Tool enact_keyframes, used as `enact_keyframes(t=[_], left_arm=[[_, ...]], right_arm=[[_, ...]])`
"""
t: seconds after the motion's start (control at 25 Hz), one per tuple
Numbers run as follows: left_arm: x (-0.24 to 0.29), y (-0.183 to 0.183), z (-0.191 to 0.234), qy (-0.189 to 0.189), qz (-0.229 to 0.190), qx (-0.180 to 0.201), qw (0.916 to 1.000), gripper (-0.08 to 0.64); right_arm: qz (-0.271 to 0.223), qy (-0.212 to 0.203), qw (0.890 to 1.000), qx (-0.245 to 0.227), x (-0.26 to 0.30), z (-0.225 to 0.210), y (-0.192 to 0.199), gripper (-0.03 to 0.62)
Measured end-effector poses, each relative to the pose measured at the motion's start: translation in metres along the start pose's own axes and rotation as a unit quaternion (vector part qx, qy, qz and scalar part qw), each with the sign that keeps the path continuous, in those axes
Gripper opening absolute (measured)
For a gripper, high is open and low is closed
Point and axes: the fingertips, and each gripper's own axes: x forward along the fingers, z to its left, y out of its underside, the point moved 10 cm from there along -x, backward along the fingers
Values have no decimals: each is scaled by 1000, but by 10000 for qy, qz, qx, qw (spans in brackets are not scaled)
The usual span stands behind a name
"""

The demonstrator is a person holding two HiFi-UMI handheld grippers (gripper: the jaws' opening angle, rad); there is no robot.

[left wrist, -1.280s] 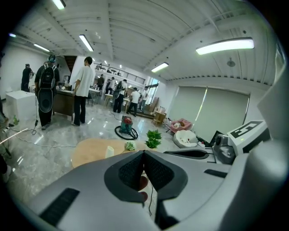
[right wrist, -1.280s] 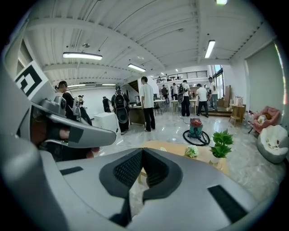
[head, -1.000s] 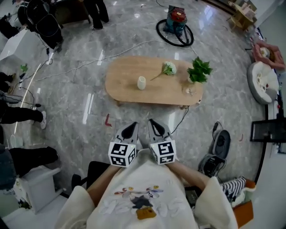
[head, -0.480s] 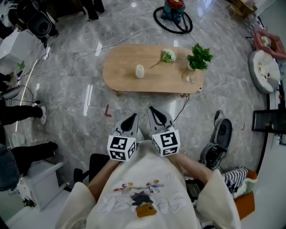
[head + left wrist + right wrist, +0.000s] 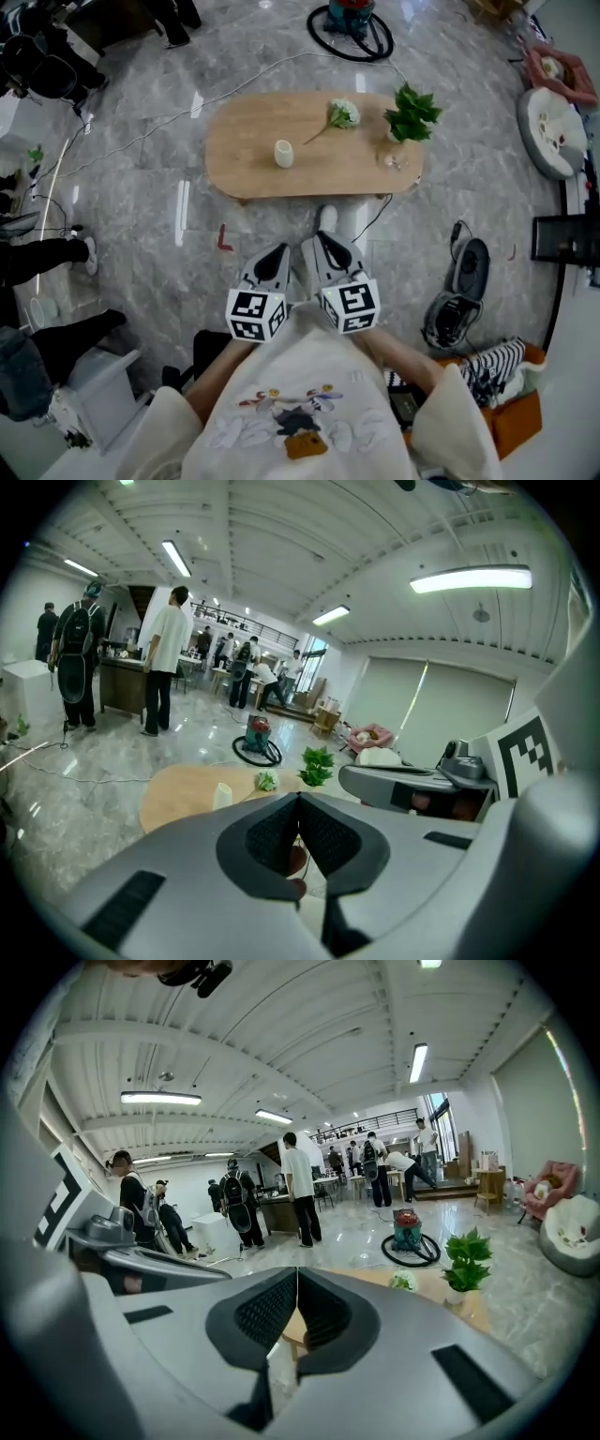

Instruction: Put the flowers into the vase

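A small white vase stands on the oval wooden table. The flower, white-green with a long stem, lies on the table to the right of the vase. My left gripper and right gripper hang side by side over the floor in front of the table, well short of it. Both are shut with nothing in them. In the left gripper view the jaws meet, with the vase and flower far beyond. The right gripper points at the table, where the flower shows.
A potted green plant stands at the table's right end. A red vacuum cleaner with a hose sits behind the table, and cables cross the floor. A white shoe shows near the table's front edge. Shoes and bags lie at right; people stand at far left.
The person has moved a little toward the table, and a white shoe has come into view under its front edge. Both grippers stay shut, side by side.
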Motion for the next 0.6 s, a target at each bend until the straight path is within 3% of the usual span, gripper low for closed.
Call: enact_keyframes(t=[0.36, 0.6], left_arm=[[92, -56, 23, -269, 175, -77, 9995, -2], [171, -92, 43, -634, 605, -111, 9961, -2]], right_arm=[[176, -111, 9995, 247, 78, -79, -30, 8], [198, -306, 9988, 339, 142, -145, -51, 8]])
